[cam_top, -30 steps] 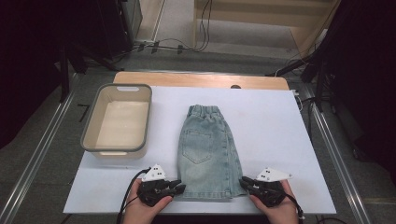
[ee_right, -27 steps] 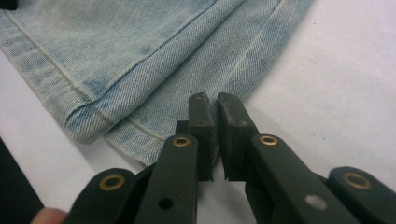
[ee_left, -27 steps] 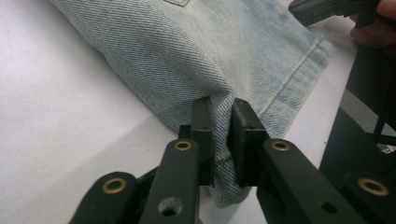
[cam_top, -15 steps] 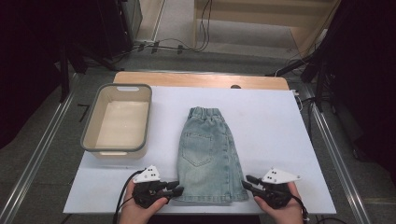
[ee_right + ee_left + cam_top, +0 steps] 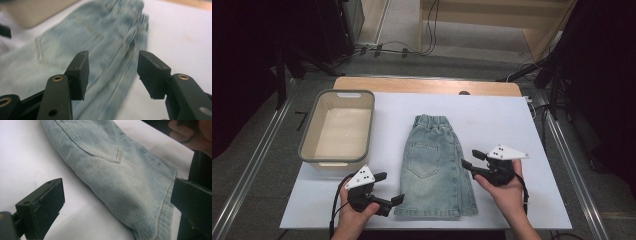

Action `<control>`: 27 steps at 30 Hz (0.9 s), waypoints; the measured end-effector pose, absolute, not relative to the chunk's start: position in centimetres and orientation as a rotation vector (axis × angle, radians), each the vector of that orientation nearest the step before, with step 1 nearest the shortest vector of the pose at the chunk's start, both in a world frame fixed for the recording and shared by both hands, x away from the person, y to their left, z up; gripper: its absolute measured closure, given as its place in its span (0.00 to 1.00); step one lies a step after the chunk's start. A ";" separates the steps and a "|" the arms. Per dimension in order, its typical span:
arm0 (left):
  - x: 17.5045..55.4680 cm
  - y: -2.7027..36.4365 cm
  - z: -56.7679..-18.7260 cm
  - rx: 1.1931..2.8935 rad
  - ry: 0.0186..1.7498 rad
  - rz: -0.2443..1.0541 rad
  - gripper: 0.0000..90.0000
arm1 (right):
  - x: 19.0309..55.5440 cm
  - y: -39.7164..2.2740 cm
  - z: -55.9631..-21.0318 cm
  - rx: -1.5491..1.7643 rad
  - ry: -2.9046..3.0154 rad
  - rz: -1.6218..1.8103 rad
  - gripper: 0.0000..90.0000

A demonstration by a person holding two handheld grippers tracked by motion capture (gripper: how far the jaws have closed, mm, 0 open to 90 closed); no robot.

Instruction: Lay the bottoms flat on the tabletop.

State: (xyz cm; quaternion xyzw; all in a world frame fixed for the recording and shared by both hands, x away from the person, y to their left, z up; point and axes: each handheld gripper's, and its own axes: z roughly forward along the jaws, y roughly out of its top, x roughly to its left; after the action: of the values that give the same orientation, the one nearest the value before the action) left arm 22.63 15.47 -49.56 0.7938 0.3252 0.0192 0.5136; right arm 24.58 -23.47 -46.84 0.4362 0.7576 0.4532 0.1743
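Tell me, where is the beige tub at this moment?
In the high view, the beige tub stands on the left part of the white table, left of the denim shorts.

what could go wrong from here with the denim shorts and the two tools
The pale blue denim shorts lie flat on the white table cover. Both tools have just been opening and hold nothing. The right tool hovers at the side seam, so a regrasp might catch only one layer. The left tool is at the hem corner; an uneven pull could bunch the cloth.
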 end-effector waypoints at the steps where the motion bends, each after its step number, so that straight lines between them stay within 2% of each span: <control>1: 22.8 15.5 -49.6 1.904 0.776 0.046 0.00 | 25.2 -23.3 -46.7 1.231 2.134 1.284 0.47; 14: 22.6 15.5 -50.4 1.884 0.765 0.084 0.00 | 32.3 -20.7 -46.1 1.293 2.062 1.230 0.51; 17: 22.6 15.7 -50.5 1.871 0.769 0.075 0.00 | 33.6 -20.3 -46.4 1.298 2.070 1.236 0.55; 24: 22.7 15.7 -50.6 1.869 0.772 0.053 0.00 | 35.7 -19.2 -47.7 1.401 2.073 1.241 0.55; 27: 22.6 15.5 -50.6 1.878 0.769 0.055 0.00 | 36.2 -19.0 -48.6 1.454 2.077 1.221 0.58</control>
State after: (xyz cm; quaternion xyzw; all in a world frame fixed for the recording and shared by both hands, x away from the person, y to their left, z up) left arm 22.61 15.55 -50.60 0.7858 0.3217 0.0232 0.5276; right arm 36.23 -19.05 -48.57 0.5099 0.7281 0.4282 0.1630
